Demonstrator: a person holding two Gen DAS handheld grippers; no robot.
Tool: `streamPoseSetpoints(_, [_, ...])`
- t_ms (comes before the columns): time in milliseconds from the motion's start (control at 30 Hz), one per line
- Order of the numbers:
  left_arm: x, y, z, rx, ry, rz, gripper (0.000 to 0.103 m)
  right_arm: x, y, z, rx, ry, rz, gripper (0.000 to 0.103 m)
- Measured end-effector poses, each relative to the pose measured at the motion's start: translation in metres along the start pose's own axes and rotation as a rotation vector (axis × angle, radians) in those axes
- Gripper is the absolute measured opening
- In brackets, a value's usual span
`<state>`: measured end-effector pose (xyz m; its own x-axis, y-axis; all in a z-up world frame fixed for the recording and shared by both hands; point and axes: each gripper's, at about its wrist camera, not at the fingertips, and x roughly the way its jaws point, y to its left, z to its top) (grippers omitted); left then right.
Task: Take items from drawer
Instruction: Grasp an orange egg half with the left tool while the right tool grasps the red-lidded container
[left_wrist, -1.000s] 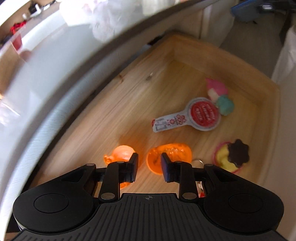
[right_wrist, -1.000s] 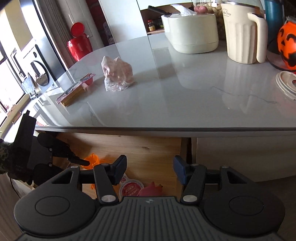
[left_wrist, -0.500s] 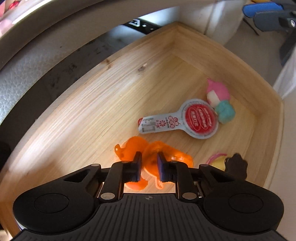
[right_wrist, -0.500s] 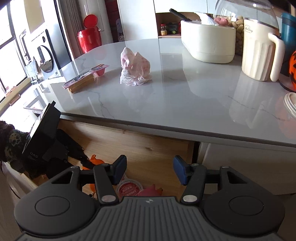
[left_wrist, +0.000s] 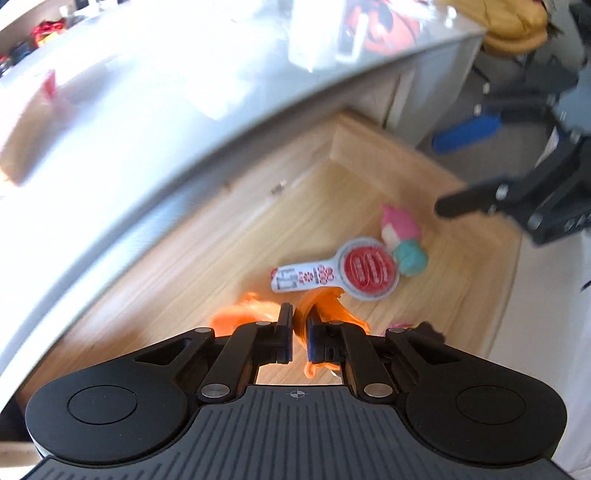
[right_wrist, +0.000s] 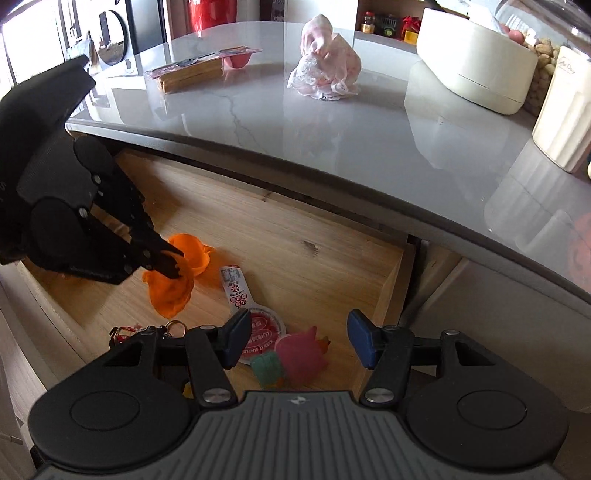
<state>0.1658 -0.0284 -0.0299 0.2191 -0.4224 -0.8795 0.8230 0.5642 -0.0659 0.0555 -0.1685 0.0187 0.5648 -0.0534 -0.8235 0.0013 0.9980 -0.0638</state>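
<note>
The wooden drawer (right_wrist: 295, 240) stands pulled out under the grey countertop (right_wrist: 332, 129). My left gripper (left_wrist: 299, 325) is shut on a soft orange toy (left_wrist: 325, 306), which hangs a little above the drawer floor; the right wrist view shows that gripper (right_wrist: 171, 264) and the toy (right_wrist: 170, 291) at the left. A second orange toy (left_wrist: 243, 314) lies just beside it. A white and red paddle-shaped packet (left_wrist: 365, 269) and a pink and teal toy (left_wrist: 402, 236) lie on the drawer floor. My right gripper (right_wrist: 299, 339) hovers open over the drawer's front, above the packet (right_wrist: 258, 328) and the pink toy (right_wrist: 299, 354).
A key ring (right_wrist: 173, 326) with a small charm lies near the drawer's front left. On the countertop sit a crumpled pink bag (right_wrist: 325, 70), a flat packet (right_wrist: 199, 70), a white appliance (right_wrist: 476, 70) and a cream jug (right_wrist: 565, 114). The counter edge overhangs the drawer's back.
My left gripper closed on the orange toy and lifted it off the drawer floor. My right gripper came in lower over the drawer and stayed open.
</note>
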Motion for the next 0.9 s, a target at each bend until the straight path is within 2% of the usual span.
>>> streamPoseSetpoints(200, [-0.03, 0.003, -0.01, -0.045, -0.048, 0.022, 0.009, 0.0, 0.001, 0.008, -0.01, 0.038, 0.037, 0.058])
streamPoseSetpoints(333, [-0.04, 0.005, -0.017, -0.075, -0.07, 0.014, 0.009, -0.001, 0.004, 0.01, -0.129, 0.069, 0.015, 0.058])
streamPoseSetpoints(500, [-0.038, 0.005, -0.022, -0.081, -0.074, -0.012, 0.009, 0.01, 0.009, 0.018, -0.189, 0.14, 0.036, 0.058])
streamPoseSetpoints(733, [-0.043, 0.017, -0.03, -0.16, -0.077, 0.006, 0.009, 0.063, 0.053, 0.033, -0.348, 0.246, 0.115, 0.059])
streamPoseSetpoints(833, [-0.041, 0.025, -0.037, -0.201, -0.065, 0.008, 0.009, 0.093, 0.064, 0.038, -0.357, 0.331, 0.14, 0.059])
streamPoseSetpoints(900, [-0.04, 0.028, -0.041, -0.217, -0.056, 0.009, 0.009, 0.107, 0.066, 0.041, -0.348, 0.358, 0.123, 0.06])
